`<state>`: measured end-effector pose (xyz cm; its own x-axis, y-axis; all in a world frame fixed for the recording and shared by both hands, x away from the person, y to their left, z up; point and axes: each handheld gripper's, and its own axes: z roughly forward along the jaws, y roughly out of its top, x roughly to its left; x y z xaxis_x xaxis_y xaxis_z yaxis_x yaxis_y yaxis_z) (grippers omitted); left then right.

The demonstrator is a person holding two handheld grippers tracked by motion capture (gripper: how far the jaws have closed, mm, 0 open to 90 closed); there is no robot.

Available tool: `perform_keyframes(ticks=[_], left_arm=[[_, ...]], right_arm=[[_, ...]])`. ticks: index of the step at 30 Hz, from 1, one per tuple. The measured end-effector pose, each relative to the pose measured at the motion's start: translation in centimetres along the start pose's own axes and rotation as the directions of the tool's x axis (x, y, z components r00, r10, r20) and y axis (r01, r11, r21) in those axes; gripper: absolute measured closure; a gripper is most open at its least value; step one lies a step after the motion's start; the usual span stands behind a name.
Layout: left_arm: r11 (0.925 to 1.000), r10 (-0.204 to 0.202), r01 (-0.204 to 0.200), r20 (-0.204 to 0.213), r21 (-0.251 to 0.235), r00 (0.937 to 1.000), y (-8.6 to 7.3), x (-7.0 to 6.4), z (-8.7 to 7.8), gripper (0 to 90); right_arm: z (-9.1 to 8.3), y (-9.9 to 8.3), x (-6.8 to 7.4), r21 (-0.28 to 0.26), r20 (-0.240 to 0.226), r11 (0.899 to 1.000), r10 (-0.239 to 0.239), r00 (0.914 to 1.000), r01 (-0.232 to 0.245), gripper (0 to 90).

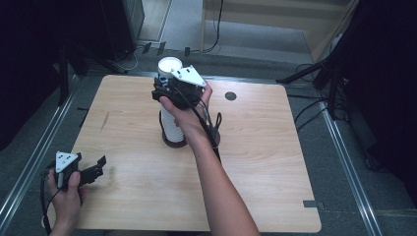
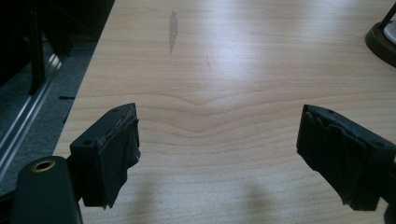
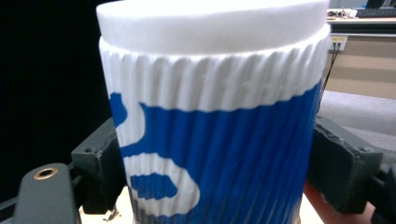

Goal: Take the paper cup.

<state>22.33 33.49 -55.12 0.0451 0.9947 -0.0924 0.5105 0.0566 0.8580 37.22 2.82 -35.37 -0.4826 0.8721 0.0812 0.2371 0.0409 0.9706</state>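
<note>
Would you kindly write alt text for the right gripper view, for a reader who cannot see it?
A ribbed paper cup, white near its rim with a blue pattern below, stands close up between the two black jaws of the right gripper, one pad at each side of it. Behind it, darkness on the left and grey floor on the right.

I can read no text anywhere here. The cup (image 3: 215,126) between my right gripper's (image 3: 215,163) jaws carries a blue printed pattern on its ribbed white sleeve, with curved shapes that could be part of a logo or large lettering, but so close up I cannot make out a single letter or number. On the table (image 2: 224,93) in front of my left gripper (image 2: 217,149) there are only a dark smudge and wood grain, no markings. The grey plates on top of my grippers bear no label that I can read from above.
</note>
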Motion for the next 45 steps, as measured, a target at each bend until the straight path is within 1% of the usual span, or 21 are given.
perform_keyframes(ticks=[1, 4, 6, 7, 8, 9, 10, 13, 18, 19, 23, 26, 27, 30, 32, 36, 42, 44, 45], left_arm=[[1.0, 0.001, -0.001, 0.005, -0.001, 1.0, 0.0, 0.0, 0.0, 14.1], [1.0, 0.003, -0.003, 0.009, 0.0, 1.0, 0.0, -0.1, 0.0, 14.1], [1.0, 0.0, 0.0, 0.01, 0.004, 0.9999, 0.0, 0.0, 0.0, 14.1], [1.0, -0.001, 0.001, 0.011, 0.004, 0.9999, 0.0, 0.0, 0.0, 14.1], [1.0, -0.001, 0.001, 0.011, 0.004, 0.9999, 0.0, 0.0, 0.0, 14.1], [1.0, -0.002, 0.002, 0.012, 0.006, 0.9999, 0.0, 0.0, 0.0, 14.1], [1.0, -0.001, 0.001, 0.012, 0.007, 0.9999, 0.0, 0.0, 0.0, 14.1], [1.0, 0.004, -0.004, 0.009, 0.007, 1.0, 0.0, 0.0, 0.0, 14.1], [1.0, 0.001, -0.001, 0.011, 0.008, 0.9999, 0.0, 0.0, 0.0, 14.1], [1.0, -0.002, 0.002, 0.012, 0.007, 0.9999, 0.0, 0.0, 0.0, 14.1], [1.0, -0.003, 0.003, 0.013, 0.009, 0.9999, 0.0, 0.0, 0.0, 14.1], [1.0, 0.0, 0.0, 0.011, 0.009, 0.9999, 0.0, 0.0, 0.0, 14.1], [1.0, 0.0, 0.0, 0.011, 0.009, 0.9999, 0.0, 0.0, 0.0, 14.1], [1.0, 0.0, 0.0, 0.011, 0.009, 0.9999, 0.0, 0.0, 0.0, 14.0], [1.0, 0.001, -0.001, 0.011, 0.009, 0.9999, 0.0, 0.0, 0.0, 14.1], [1.0, 0.001, -0.001, 0.01, 0.009, 1.0, 0.0, 0.0, 0.0, 14.1], [1.0, 0.002, -0.002, 0.009, 0.009, 1.0, 0.0, -0.1, 0.0, 14.1], [1.0, 0.002, -0.002, 0.009, 0.009, 1.0, 0.0, -0.1, 0.0, 14.1], [1.0, 0.001, -0.001, 0.01, 0.008, 1.0, 0.0, -0.1, 0.1, 14.1]], right_arm=[[0.0, -0.1, 0.0, 0.003, -0.003, 1.0, -0.003, 1.0, 0.003, 15.4], [-0.2, -0.4, 0.0, 0.01, 0.005, 1.0, -0.015, 0.9999, 0.015, 15.4], [-0.2, -0.4, 0.1, 0.012, 0.002, 1.0, -0.014, 0.9999, 0.014, 15.4], [-0.2, -0.7, 0.1, 0.019, -0.01, 1.0, -0.004, 0.9999, 0.005, 15.5], [-0.2, -0.7, 0.1, 0.019, -0.01, 1.0, -0.004, 0.9999, 0.005, 15.5], [-0.2, -1.0, 0.2, 0.021, -0.012, 1.0, -0.012, 0.9999, 0.012, 15.2], [-0.1, -1.2, 0.2, 0.02, -0.013, 1.0, -0.017, 0.9998, 0.017, 15.1], [-0.2, -1.5, 0.3, 0.008, -0.012, 1.0, -0.008, 0.9999, 0.008, 15.8], [-0.3, -1.6, 0.3, 0.003, -0.003, 1.0, 0.001, 1.0, -0.001, 14.6], [-0.3, -1.6, 0.2, 0.0, -0.008, 1.0, 0.002, 1.0, -0.002, 14.6], [-0.4, -1.9, 0.4, -0.005, -0.007, 1.0, -0.01, 0.9999, 0.01, 16.1], [-0.5, -1.8, 0.3, -0.007, -0.004, 1.0, -0.001, 1.0, 0.001, 16.8], [-0.5, -1.8, 0.4, -0.009, -0.004, 1.0, -0.011, 0.9999, 0.011, 17.1], [-0.5, -1.8, 0.5, -0.008, 0.002, 1.0, -0.016, 0.9999, 0.016, 17.4], [-0.5, -1.6, 0.6, -0.011, 0.011, 0.999, -0.037, 0.9992, 0.037, 17.8], [-0.6, -1.5, 0.8, -0.009, 0.019, 0.998, -0.061, 0.998, 0.061, 18.6], [-0.6, -1.3, 0.6, -0.004, 0.019, 0.998, -0.064, 0.9978, 0.064, 18.8], [-0.6, -1.2, 0.5, -0.001, 0.021, 0.998, -0.058, 0.9981, 0.058, 18.8], [-0.6, -1.1, 0.5, -0.012, 0.013, 0.998, -0.058, 0.9983, 0.058, 19.3]])
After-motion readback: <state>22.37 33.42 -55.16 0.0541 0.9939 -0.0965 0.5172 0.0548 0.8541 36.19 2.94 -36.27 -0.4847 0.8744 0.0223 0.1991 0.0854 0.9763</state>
